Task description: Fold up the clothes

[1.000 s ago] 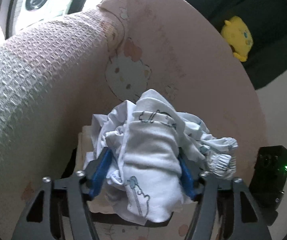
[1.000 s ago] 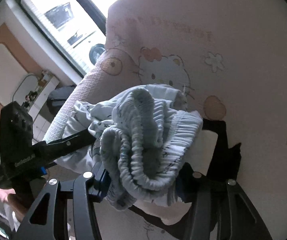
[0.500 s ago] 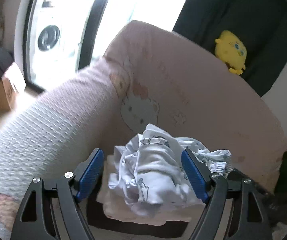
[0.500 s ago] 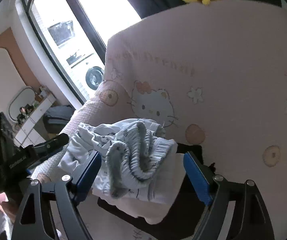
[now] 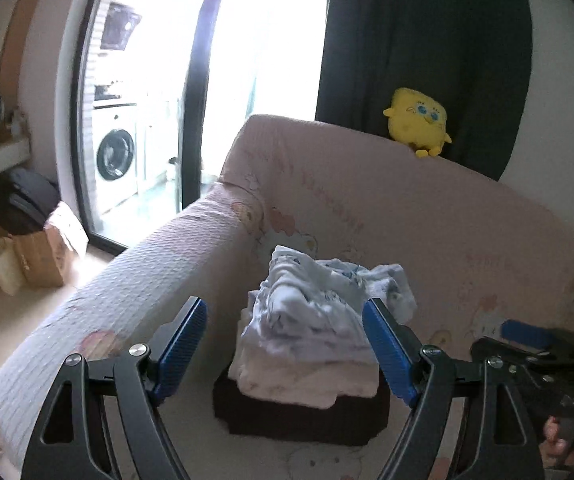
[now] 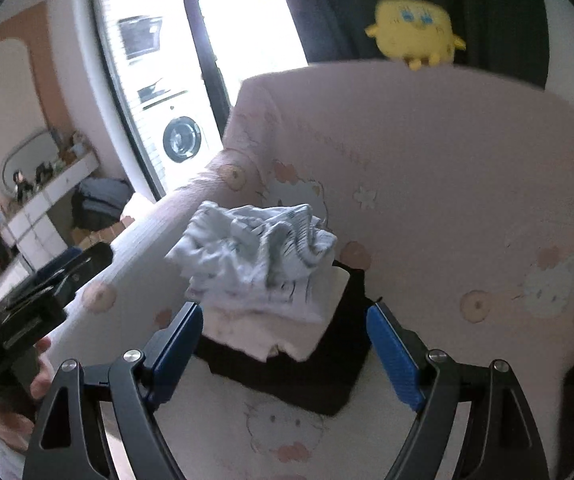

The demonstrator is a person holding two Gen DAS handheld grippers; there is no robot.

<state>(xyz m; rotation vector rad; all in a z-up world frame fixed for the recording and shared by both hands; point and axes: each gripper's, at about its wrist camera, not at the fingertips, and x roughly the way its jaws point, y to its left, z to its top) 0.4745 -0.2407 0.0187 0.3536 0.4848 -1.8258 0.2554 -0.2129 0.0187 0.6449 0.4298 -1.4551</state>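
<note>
So we've got the sofa (image 5: 427, 216) as our anchor here. On its seat sits a dark box (image 5: 299, 416), and on that a folded pink cloth (image 5: 307, 380), with the white printed garment (image 5: 319, 304) bunched up on top, close to the sofa's backrest and just beside its armrest (image 5: 127, 292). Our left gripper (image 5: 285, 348) hangs in front of the pile, fingers (image 5: 181, 346) spread wide and released, nothing between them. Same for our right gripper (image 6: 285, 346): blue fingers (image 6: 393, 354) apart, gripping nothing, clear of the garment. A yellow plush toy (image 5: 419, 126) perches on top of the sofa's backrest. A washing machine (image 5: 116, 154) shows beyond the armrest.
</note>
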